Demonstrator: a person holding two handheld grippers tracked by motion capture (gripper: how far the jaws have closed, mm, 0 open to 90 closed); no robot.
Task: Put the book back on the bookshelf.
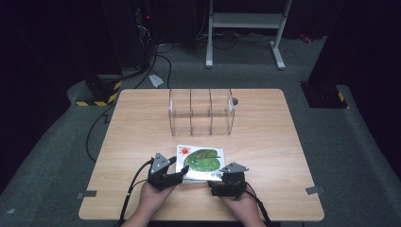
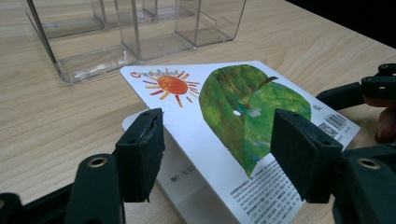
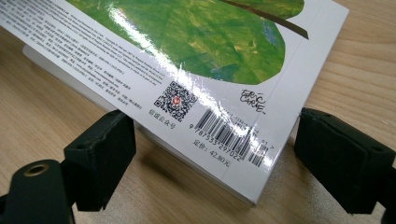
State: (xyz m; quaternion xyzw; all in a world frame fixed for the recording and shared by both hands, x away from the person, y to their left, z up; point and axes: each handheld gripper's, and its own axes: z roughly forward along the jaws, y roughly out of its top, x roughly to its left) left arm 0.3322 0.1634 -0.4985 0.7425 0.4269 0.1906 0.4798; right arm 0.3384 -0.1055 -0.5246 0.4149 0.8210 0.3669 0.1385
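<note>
While both tongs sit at the near edge of the table point(image 1: 142, 123) in the high view, the book point(image 1: 201, 163) lies flat between them, in front of the clear rack point(image 1: 201, 113) and apart from it. The left tongs point(image 1: 177, 175) are at its near left corner, the right tongs point(image 1: 213, 188) at its near right corner.

From the left gripper view, the left tongs point(image 2: 217, 151) stand open, jaws spread either side of the book's point(image 2: 233, 121) corner, nothing pinched. The cover seems to ride above a white layer beneath. Closing on the cover alone could let the book fall open.

Seen from the right gripper view, the right tongs point(image 3: 215, 163) are open too, straddling the barcode corner of the book point(image 3: 196, 42), which rests raised slightly off the wood. The cover is glossy, so a shallow bite at a corner may slip. Lifting one side ahead of the other could twist the book free, and a tilted book might catch the rack's thin walls.
</note>
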